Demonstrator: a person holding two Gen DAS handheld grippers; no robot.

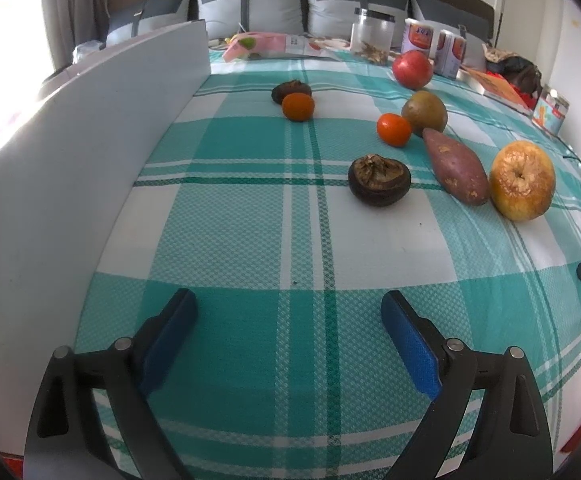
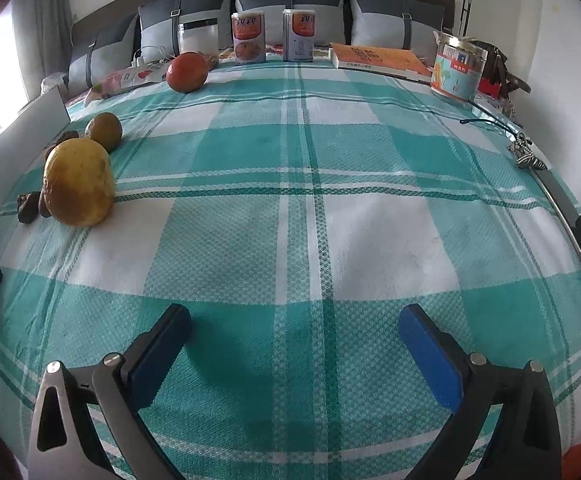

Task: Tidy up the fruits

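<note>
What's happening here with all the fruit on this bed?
A person is holding a two-finger gripper in each hand above a bed covered with a teal checked cloth, about to sort the fruit. Both the left gripper and the right gripper are open and empty. Nothing has been picked up yet: a yellow apple, a sweet potato, two oranges, a red apple and some dark shrivelled fruits lie loose on the cloth.
</note>
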